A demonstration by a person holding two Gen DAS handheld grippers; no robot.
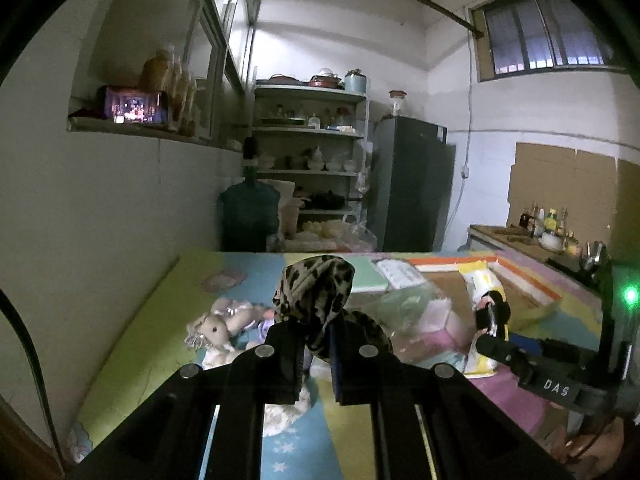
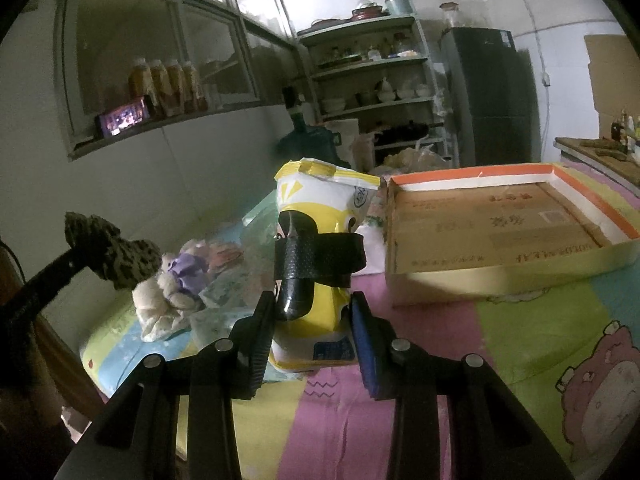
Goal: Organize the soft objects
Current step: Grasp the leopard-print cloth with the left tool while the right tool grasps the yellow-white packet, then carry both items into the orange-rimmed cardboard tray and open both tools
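My left gripper (image 1: 316, 354) is shut on a leopard-print cloth (image 1: 316, 292) and holds it bunched above the colourful mat (image 1: 160, 320); the cloth also shows in the right wrist view (image 2: 116, 254). My right gripper (image 2: 314, 326) is shut on a yellow-and-white packet (image 2: 320, 208) with a black band (image 2: 320, 258) and holds it upright; the packet also shows in the left wrist view (image 1: 480, 284). A beige plush toy (image 1: 218, 326) with a purple part lies on the mat to the left, also in the right wrist view (image 2: 168, 292).
A shallow cardboard box lid (image 2: 500, 224) with an orange rim lies on the mat to the right. Clear plastic bags (image 1: 412, 304) lie mid-mat. A white fluffy item (image 1: 280, 412) lies under the left gripper. A water jug (image 1: 248, 212), shelves and a fridge (image 1: 412, 184) stand behind.
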